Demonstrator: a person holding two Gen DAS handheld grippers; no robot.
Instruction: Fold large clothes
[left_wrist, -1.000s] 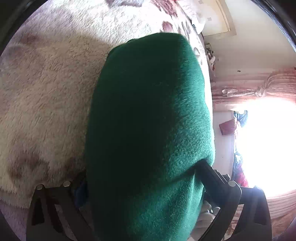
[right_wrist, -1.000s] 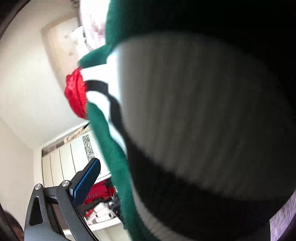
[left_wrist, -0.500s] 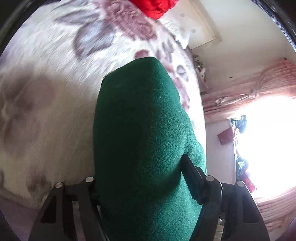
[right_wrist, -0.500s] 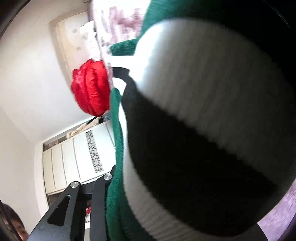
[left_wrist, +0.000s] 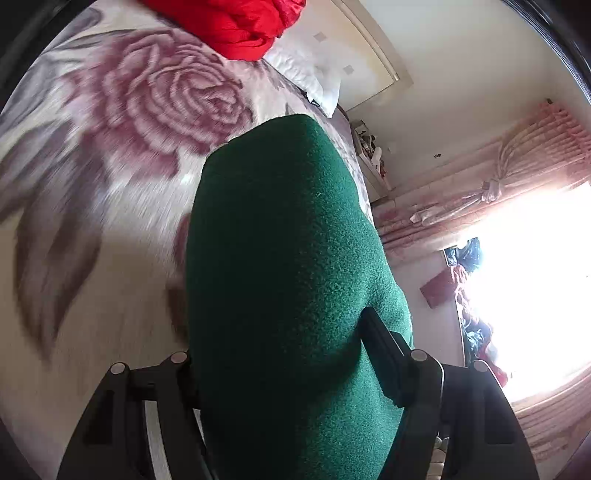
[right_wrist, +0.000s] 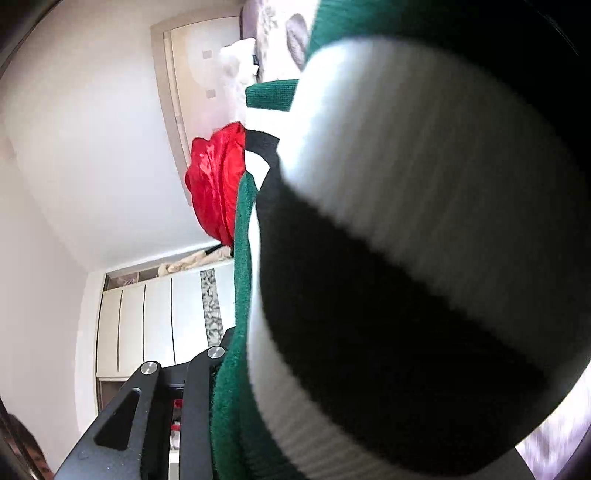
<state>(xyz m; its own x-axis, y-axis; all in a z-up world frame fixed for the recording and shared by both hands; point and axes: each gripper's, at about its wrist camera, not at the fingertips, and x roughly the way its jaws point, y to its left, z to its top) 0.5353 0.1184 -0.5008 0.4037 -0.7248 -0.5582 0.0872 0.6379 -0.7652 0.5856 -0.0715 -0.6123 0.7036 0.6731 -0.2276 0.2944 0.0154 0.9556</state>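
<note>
Both our grippers, the left (left_wrist: 291, 373) and right (right_wrist: 236, 369), have just closed from wide open onto the green sweater (left_wrist: 288, 266), now lifted above the flowered bedspread (left_wrist: 122, 155), so folding can begin.

Sweater (left_wrist: 288, 266) clamped between left tool (left_wrist: 288, 373) fingers, raised over bed (left_wrist: 110, 206). Cloth heap (left_wrist: 236, 26) on bed beyond it, pillow (left_wrist: 314, 81) right of heap by headboard. Window at right. Sweater cuff (right_wrist: 424, 240) fills right tool (right_wrist: 221, 369); wardrobe (right_wrist: 162, 321) behind, left.
</note>
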